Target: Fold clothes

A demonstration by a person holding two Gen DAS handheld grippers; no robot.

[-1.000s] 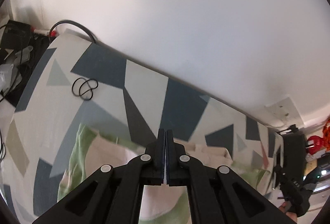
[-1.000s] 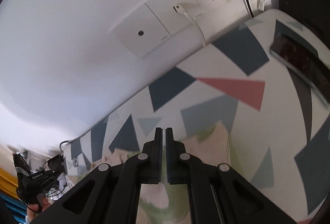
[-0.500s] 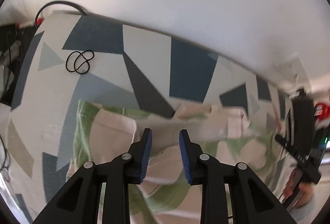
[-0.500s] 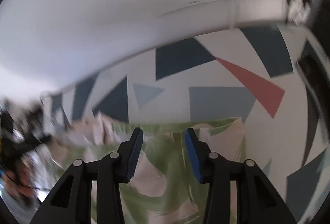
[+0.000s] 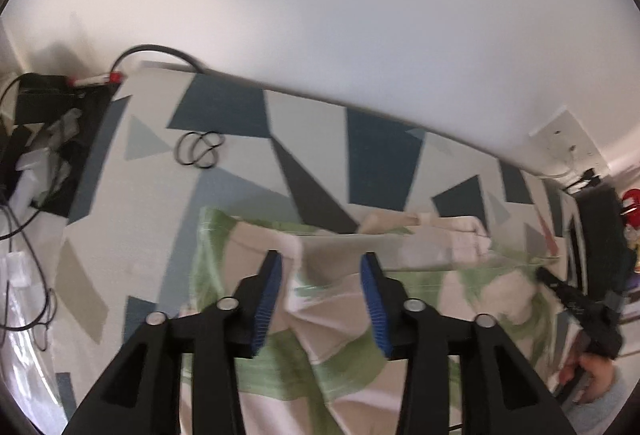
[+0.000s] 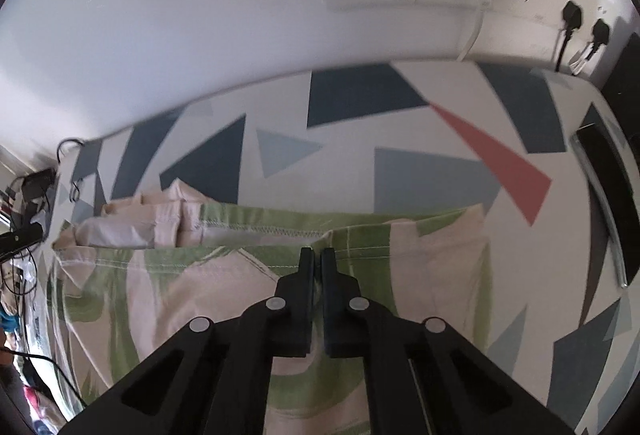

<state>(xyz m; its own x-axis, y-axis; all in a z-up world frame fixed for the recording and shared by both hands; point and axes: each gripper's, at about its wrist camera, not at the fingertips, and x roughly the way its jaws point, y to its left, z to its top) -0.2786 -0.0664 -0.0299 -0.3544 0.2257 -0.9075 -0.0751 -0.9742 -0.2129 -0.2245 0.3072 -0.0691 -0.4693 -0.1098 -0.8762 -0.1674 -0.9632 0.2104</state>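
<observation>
A cream and green patterned garment (image 5: 472,299) lies spread on a tablecloth with blue and grey triangles (image 5: 304,115). Above its left part hovers my left gripper (image 5: 320,263); the jaws are opening, with cloth under the gap and the blue pads (image 5: 270,287) clear of it. In the right wrist view the garment (image 6: 180,287) has a folded hem along its far edge. My right gripper (image 6: 317,255) is shut, pinching that hem near the middle. The right gripper (image 5: 576,307) and a hand (image 5: 592,375) also show at the right edge of the left wrist view.
A black looped band (image 5: 199,149) lies on the cloth far left. Cables and a black box (image 5: 44,103) crowd the left table end. A dark flat device (image 6: 608,195) lies at the right. Wall sockets with plugs (image 6: 568,15) sit behind the table.
The left jaws went from shut to open and kept widening over the garment. The right jaws opened, then shut on the hem. Both grippers rolled and shifted over the cloth.
</observation>
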